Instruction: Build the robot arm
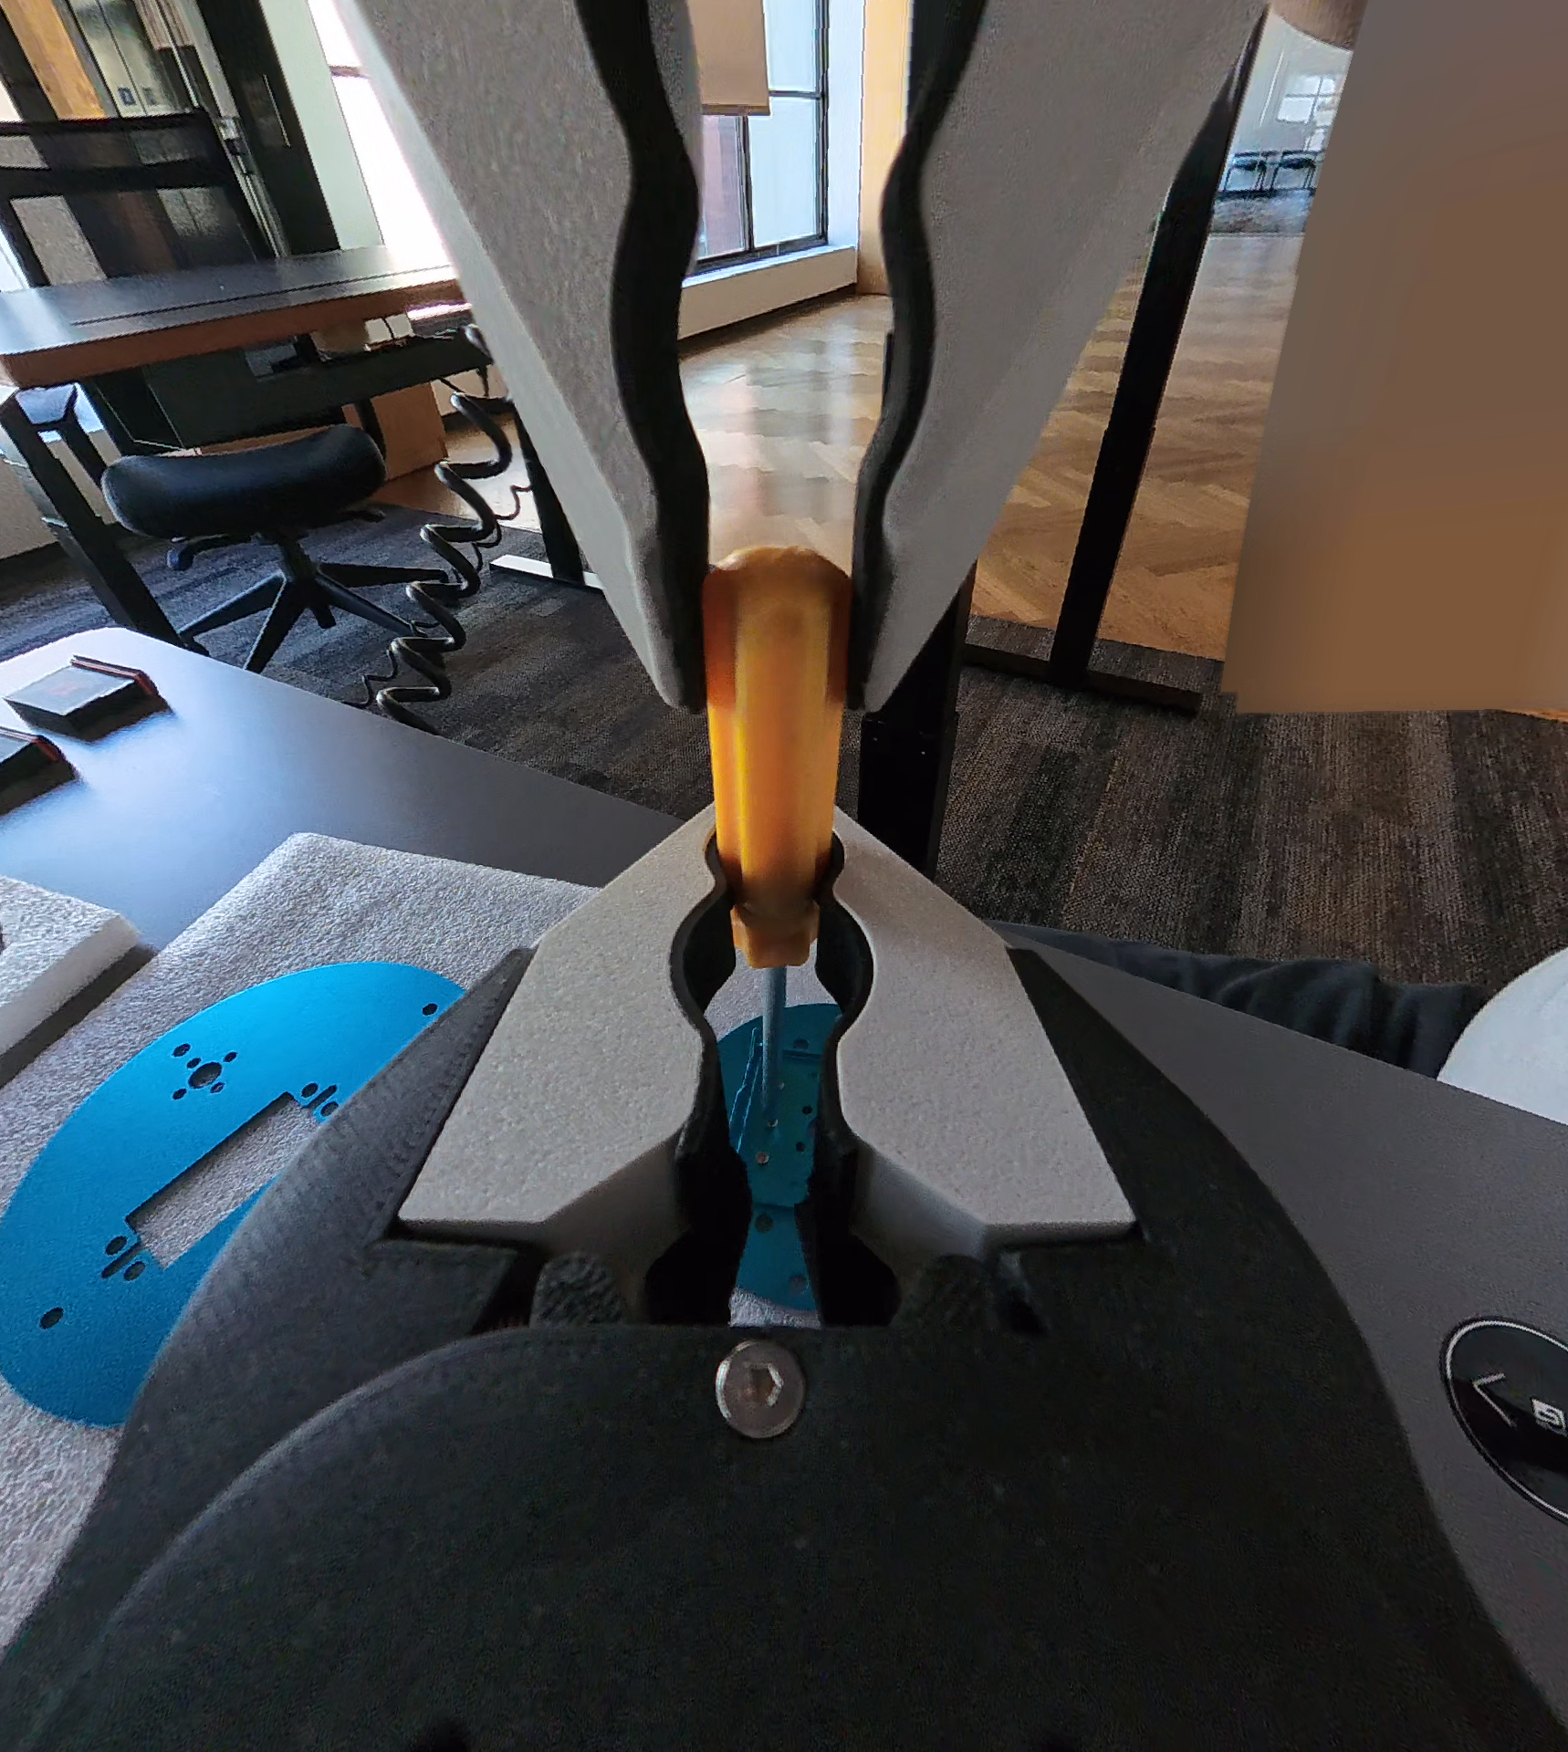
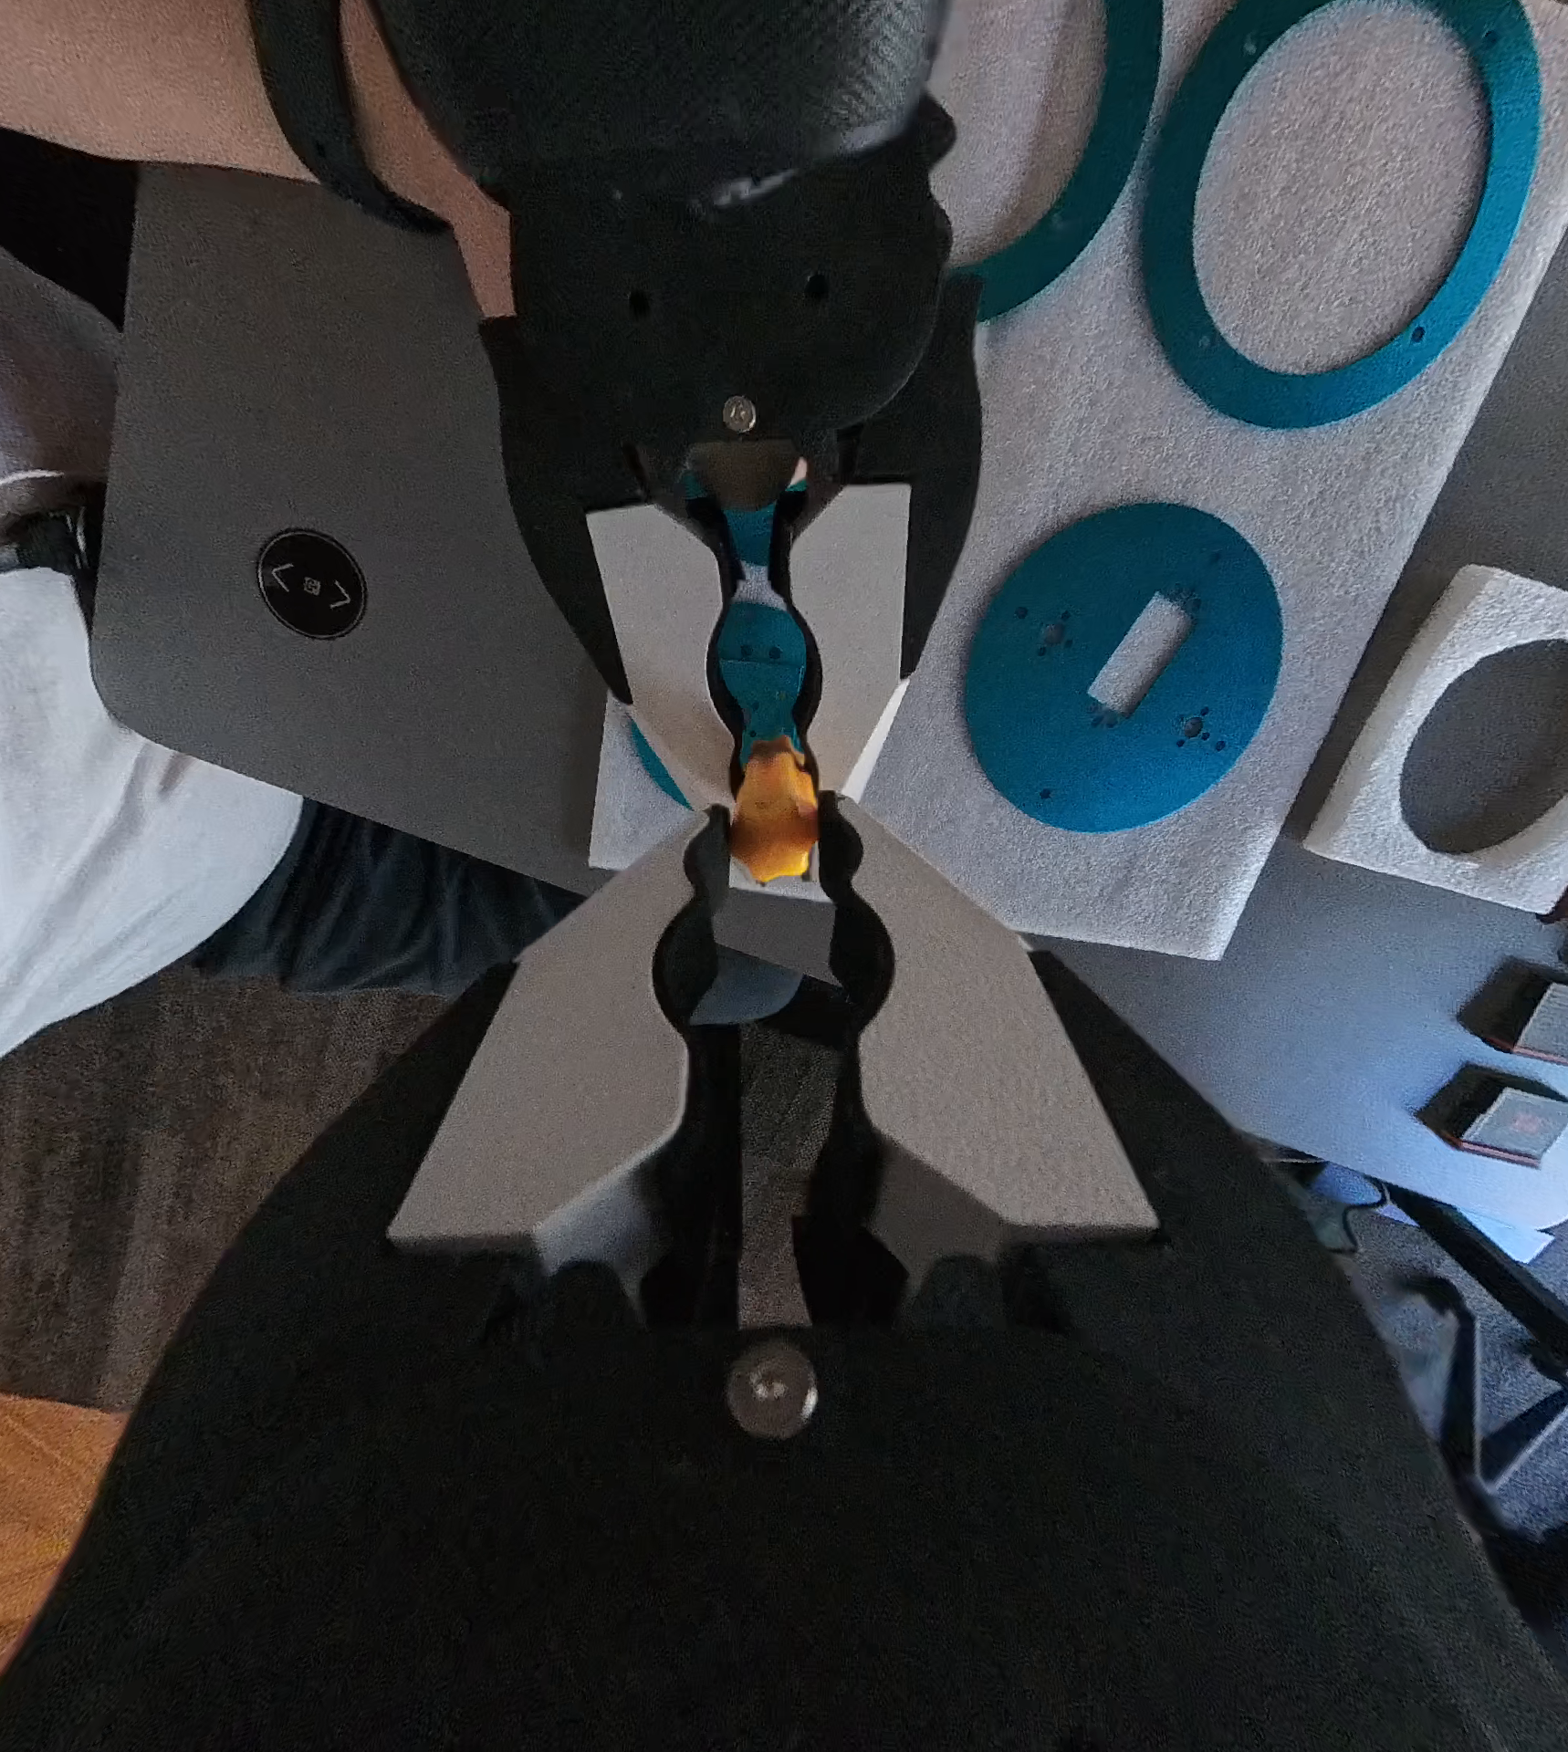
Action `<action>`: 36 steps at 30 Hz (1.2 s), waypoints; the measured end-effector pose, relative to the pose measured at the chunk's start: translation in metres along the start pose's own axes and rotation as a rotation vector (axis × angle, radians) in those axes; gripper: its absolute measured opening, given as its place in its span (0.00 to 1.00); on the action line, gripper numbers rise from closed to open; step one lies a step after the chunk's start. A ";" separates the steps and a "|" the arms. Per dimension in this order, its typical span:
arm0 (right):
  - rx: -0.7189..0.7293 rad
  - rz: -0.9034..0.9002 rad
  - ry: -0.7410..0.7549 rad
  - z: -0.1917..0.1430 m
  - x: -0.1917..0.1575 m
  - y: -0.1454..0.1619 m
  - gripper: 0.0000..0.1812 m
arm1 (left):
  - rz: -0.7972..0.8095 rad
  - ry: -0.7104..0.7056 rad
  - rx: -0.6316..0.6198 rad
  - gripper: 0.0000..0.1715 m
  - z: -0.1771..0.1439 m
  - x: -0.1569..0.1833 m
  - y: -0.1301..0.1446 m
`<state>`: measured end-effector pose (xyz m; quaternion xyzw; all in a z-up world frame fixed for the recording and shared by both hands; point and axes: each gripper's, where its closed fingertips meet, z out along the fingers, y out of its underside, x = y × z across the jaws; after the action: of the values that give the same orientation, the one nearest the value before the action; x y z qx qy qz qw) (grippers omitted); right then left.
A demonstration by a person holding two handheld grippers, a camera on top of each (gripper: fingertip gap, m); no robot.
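An amber-handled screwdriver (image 1: 775,739) stands upright, its thin shaft pointing down onto a small blue perforated part (image 1: 766,1090) on the white foam sheet (image 1: 287,910). My left gripper (image 1: 775,853) is shut around the lower end of the handle. My right gripper (image 1: 775,702) comes down from above and is shut on the handle's top. In the right wrist view, the right gripper (image 2: 771,834) pinches the amber handle (image 2: 771,815) seen end on. The left gripper (image 2: 775,768) lies beyond it, with the blue part (image 2: 756,654) showing between its fingers.
A blue disc with a rectangular slot (image 2: 1122,664) and blue rings (image 2: 1311,398) lie on the foam sheet (image 2: 1093,455). A foam block with an oval hole (image 2: 1359,758) and small black blocks (image 2: 1567,1024) sit nearby on the grey desk. A person sits by the desk edge (image 2: 3,758).
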<state>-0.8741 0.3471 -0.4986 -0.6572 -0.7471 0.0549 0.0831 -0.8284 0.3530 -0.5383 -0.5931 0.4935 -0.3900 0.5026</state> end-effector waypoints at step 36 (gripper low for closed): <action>0.031 0.111 0.103 -0.001 0.002 0.002 0.15 | -0.020 -0.010 -0.004 0.05 0.001 -0.004 0.001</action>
<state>-0.8724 0.3497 -0.4979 -0.6984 -0.7031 0.0373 0.1283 -0.8288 0.3574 -0.5393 -0.6012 0.4856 -0.3910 0.4999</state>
